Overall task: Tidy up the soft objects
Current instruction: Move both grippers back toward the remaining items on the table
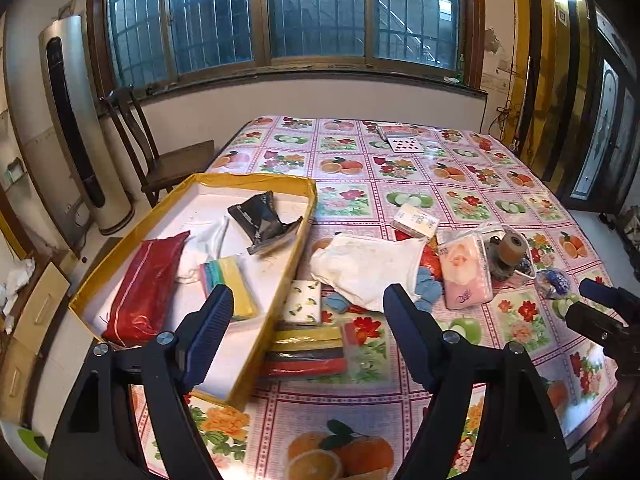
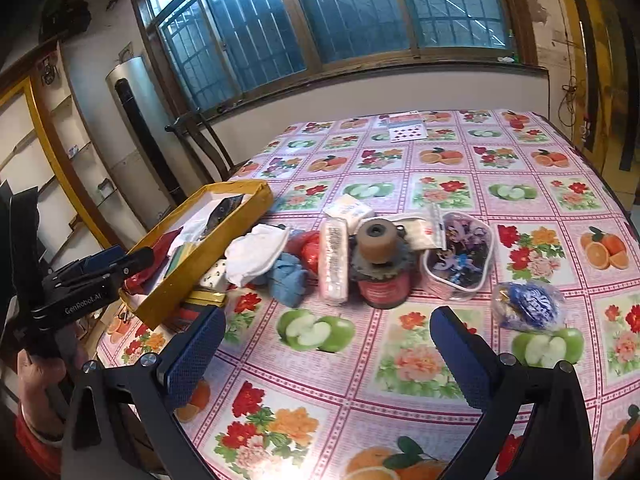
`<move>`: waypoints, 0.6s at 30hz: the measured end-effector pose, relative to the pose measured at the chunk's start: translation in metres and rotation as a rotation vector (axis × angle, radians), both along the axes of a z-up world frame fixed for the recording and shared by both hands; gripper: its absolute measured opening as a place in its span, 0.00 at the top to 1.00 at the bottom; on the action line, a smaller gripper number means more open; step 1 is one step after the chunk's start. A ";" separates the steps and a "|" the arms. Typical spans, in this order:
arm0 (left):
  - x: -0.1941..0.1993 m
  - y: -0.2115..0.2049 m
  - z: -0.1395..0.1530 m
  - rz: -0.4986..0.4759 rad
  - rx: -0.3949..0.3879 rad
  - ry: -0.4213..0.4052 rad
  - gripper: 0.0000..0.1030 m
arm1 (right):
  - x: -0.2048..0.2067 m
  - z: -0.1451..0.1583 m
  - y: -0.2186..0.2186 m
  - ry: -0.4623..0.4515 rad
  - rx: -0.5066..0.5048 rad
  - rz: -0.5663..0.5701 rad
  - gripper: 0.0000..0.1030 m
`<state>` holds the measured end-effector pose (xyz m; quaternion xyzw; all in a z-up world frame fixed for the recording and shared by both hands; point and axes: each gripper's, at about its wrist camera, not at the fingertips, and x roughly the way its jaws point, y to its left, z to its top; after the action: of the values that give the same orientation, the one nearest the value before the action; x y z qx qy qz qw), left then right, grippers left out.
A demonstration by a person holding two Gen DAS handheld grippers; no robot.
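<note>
A table [image 1: 400, 420] under a glossy pink cloth printed with fruit and flowers fills both views. Ahead and to the left of the left tool sits a shallow yellow box [image 1: 280, 292]. Straight ahead of that tool, between its fingers, lie a pack of coloured sponges [image 1: 308, 350], a small lemon-print tissue pack [image 1: 304, 300], a white cloth bag [image 1: 368, 268] and a blue rag [image 1: 428, 288]. Ahead and to the right lie a pink tissue pack [image 1: 466, 272] and a brown roll on a dark spool [image 2: 378, 264]. Beyond the right tool's right finger rests a blue bundle in clear wrap [image 2: 528, 304]. Playing cards [image 1: 400, 138] lie at the far edge.
</note>
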<state>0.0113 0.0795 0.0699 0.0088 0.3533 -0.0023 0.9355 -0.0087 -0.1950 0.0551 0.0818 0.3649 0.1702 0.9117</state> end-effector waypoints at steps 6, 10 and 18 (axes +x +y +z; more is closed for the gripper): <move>0.011 -0.014 -0.010 -0.008 -0.033 0.056 0.21 | 0.002 -0.018 -0.034 0.053 0.022 -0.043 0.00; 0.020 -0.020 -0.022 -0.016 -0.063 0.109 0.21 | 0.002 -0.020 -0.038 0.057 0.008 -0.046 0.00; 0.036 -0.027 -0.046 -0.049 -0.065 0.187 0.21 | 0.016 -0.029 -0.011 0.089 -0.033 0.025 0.00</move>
<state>0.0475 0.0528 0.0239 -0.0134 0.4384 -0.0373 0.8979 0.0069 -0.2057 0.0259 0.0696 0.4087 0.1716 0.8937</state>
